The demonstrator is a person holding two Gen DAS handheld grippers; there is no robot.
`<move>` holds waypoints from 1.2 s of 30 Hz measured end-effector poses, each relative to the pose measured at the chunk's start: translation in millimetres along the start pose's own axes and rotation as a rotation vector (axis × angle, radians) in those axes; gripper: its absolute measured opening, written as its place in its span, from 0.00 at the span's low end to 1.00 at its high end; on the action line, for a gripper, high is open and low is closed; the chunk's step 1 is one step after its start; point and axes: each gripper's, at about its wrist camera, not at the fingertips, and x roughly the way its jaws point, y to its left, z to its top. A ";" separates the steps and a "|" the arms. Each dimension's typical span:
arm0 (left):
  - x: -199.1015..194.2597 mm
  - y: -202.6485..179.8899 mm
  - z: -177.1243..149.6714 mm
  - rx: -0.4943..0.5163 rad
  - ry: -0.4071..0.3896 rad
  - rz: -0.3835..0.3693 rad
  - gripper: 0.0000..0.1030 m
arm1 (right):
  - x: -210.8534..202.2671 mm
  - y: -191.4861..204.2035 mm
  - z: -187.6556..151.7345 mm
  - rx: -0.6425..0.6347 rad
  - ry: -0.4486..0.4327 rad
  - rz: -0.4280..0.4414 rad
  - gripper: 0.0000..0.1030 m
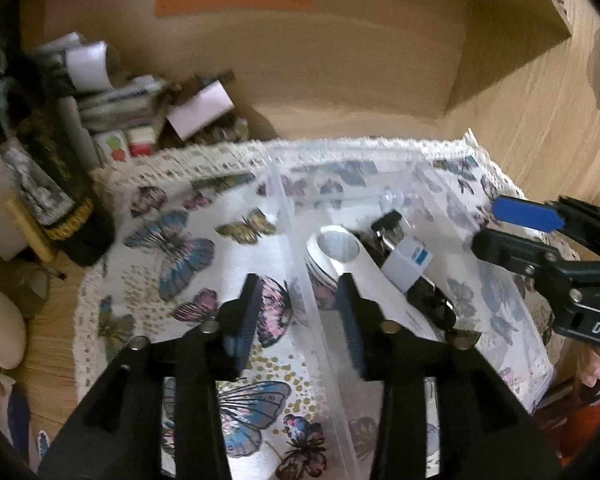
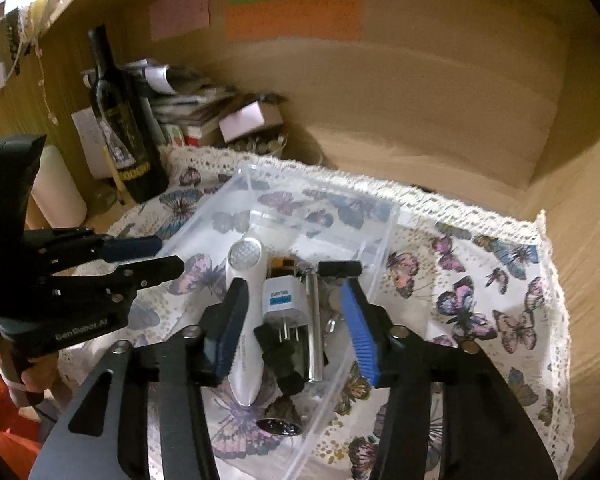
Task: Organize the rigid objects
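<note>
A clear plastic box (image 2: 384,216) stands on the butterfly cloth (image 2: 480,304). In it lie a white torch-like device (image 2: 246,280), a white plug adapter (image 2: 278,300), a black plug (image 2: 280,356) and a silver cylinder (image 2: 314,328). My right gripper (image 2: 294,284) is open, its jaws over the box on either side of the adapter, holding nothing. My left gripper (image 1: 300,280) is open and astride the box's left wall (image 1: 296,240). The white device (image 1: 348,256) and adapter (image 1: 406,264) also show in the left wrist view. Each gripper shows in the other's view: the right (image 1: 500,224), the left (image 2: 160,256).
A dark wine bottle (image 2: 120,120) stands at the back left beside stacked boxes and papers (image 2: 204,108). The wooden back wall (image 2: 380,100) carries coloured notes. A white container (image 2: 56,192) stands at the left. The cloth's lace edge (image 2: 548,264) runs along the right.
</note>
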 end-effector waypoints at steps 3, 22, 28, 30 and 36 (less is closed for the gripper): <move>-15.1 -2.7 3.6 0.006 -0.053 0.027 0.57 | -14.2 -0.8 -1.3 0.004 -0.043 -0.016 0.60; -122.0 -58.2 -8.0 0.014 -0.433 0.071 0.99 | -111.4 -8.8 -31.4 0.061 -0.339 -0.121 1.00; -141.2 -71.8 -20.9 0.024 -0.501 0.096 0.99 | -125.1 -6.4 -41.5 0.060 -0.377 -0.119 1.00; -145.8 -76.4 -24.7 0.031 -0.515 0.105 1.00 | -127.3 -5.1 -44.4 0.061 -0.385 -0.122 1.00; -152.0 -80.8 -31.4 0.031 -0.534 0.097 1.00 | -132.2 -3.2 -50.1 0.066 -0.401 -0.118 1.00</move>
